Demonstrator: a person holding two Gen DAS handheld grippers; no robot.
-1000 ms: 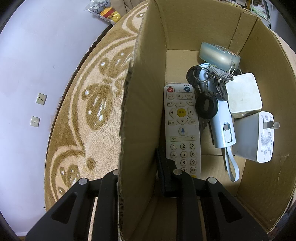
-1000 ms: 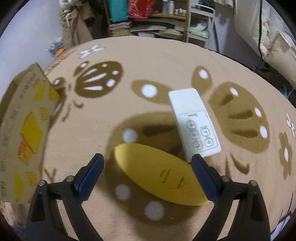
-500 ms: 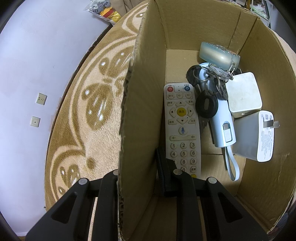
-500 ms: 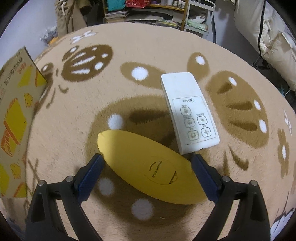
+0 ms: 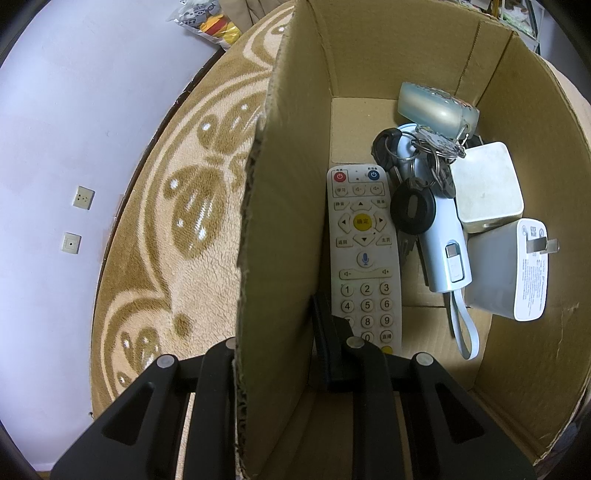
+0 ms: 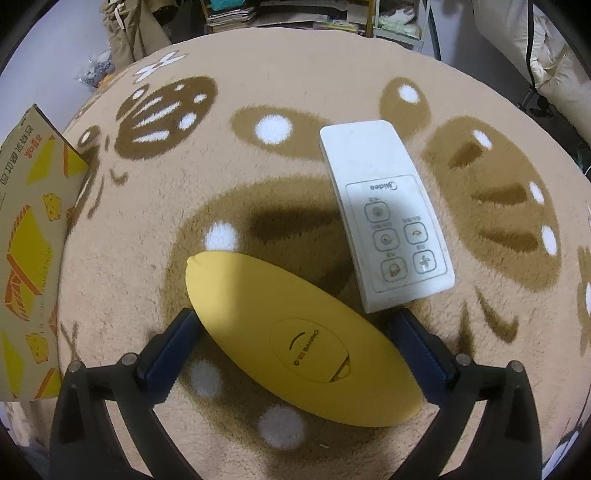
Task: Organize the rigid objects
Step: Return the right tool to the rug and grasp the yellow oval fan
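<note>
My left gripper is shut on the near wall of a cardboard box, one finger inside and one outside. In the box lie a white TV remote, a bunch of keys, a pale blue device with a strap, a white cube and a white plug adapter. My right gripper is open and straddles a yellow oval case lying on the rug. A white Midea remote lies just beyond it, to the right.
The round beige and brown rug covers the floor. The box's printed outer side shows at the left of the right wrist view. Shelves and clutter stand beyond the rug. A snack bag lies by the wall.
My right gripper has come down and forward over the yellow case, so its fingers now flank the case. The left gripper and box have not moved.
</note>
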